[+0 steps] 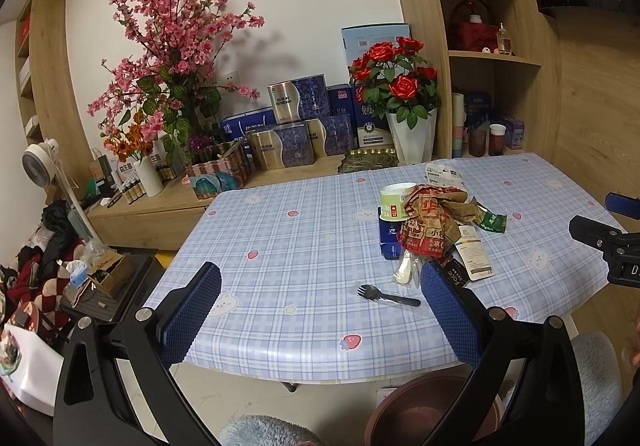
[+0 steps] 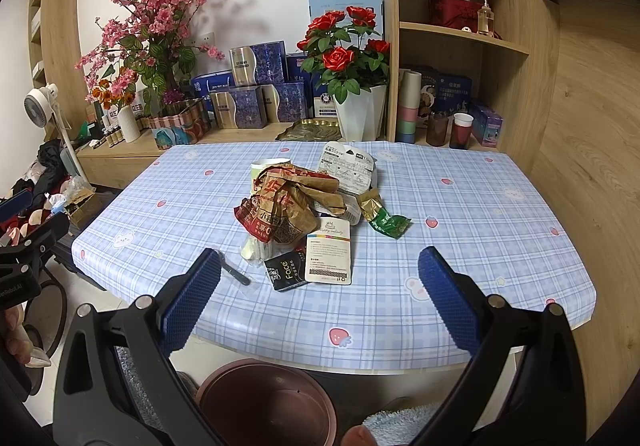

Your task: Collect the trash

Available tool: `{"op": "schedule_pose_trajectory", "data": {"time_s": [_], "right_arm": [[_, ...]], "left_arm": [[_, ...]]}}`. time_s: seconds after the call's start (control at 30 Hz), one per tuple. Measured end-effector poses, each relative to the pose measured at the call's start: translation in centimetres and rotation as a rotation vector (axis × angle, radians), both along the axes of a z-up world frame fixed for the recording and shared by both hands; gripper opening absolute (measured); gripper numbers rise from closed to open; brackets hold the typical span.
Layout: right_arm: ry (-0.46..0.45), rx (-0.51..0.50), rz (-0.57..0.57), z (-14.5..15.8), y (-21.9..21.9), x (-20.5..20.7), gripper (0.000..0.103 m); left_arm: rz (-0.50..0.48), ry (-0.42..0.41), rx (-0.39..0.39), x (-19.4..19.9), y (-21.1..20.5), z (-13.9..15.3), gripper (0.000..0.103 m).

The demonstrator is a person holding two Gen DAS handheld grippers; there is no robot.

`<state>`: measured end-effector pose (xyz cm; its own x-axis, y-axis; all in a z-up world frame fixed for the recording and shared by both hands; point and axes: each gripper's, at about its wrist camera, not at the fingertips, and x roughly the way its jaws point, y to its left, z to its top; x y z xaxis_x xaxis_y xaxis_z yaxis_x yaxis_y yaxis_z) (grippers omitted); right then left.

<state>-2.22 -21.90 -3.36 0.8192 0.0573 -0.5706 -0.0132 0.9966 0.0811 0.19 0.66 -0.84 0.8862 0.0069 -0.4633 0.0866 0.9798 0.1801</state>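
Right wrist view: 2 grippers, left gripper (image 1: 320, 310) and right gripper (image 2: 320, 298), are held with jaws spread and empty, while the trash pile (image 2: 304, 205) is left uncollected mid-worktop (image 2: 500, 246), the brown bin (image 2: 266, 402) below seemingly unfilled.

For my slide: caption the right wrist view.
Open hand-held gripper faces a trash pile on the checked table; brown bin below.

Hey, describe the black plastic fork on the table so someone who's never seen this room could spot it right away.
Start at the table with the blue plaid cloth and find the trash pile at its middle. On the pile's near left side, toward the table's front edge, lies the black fork flat on the cloth. It is the only utensil there, slim and dark, while its neighbours are crumpled wrappers, packets and a cup.
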Motion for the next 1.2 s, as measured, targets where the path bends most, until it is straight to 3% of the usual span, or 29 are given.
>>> {"op": "schedule_pose_trajectory", "data": {"time_s": [0.67, 0.87, 1.03, 1.2], "right_arm": [[0.003, 0.003, -0.007, -0.8, -0.2, -0.2, 0.097], [0.018, 0.021, 0.0, -2.2, -0.8, 0.0, 0.097], [0.017, 0.019, -0.01, -3.1, -0.6, 0.2, 0.097], [0.034, 0.044, -0.01, -4.6, -0.8, 1.0, 0.097]], "left_arm": [[-0.003, 0.013, -0.008, -0.4, 0.5, -0.7, 0.098], [-0.017, 0.043, -0.044, -1.0, 2.4, -4.3, 0.098], [-0.042, 0.072, -0.079, -0.1, 2.2, -4.7, 0.098], [-0.052, 0.078, -0.067, 1.0, 1.3, -5.8, 0.098]]}}
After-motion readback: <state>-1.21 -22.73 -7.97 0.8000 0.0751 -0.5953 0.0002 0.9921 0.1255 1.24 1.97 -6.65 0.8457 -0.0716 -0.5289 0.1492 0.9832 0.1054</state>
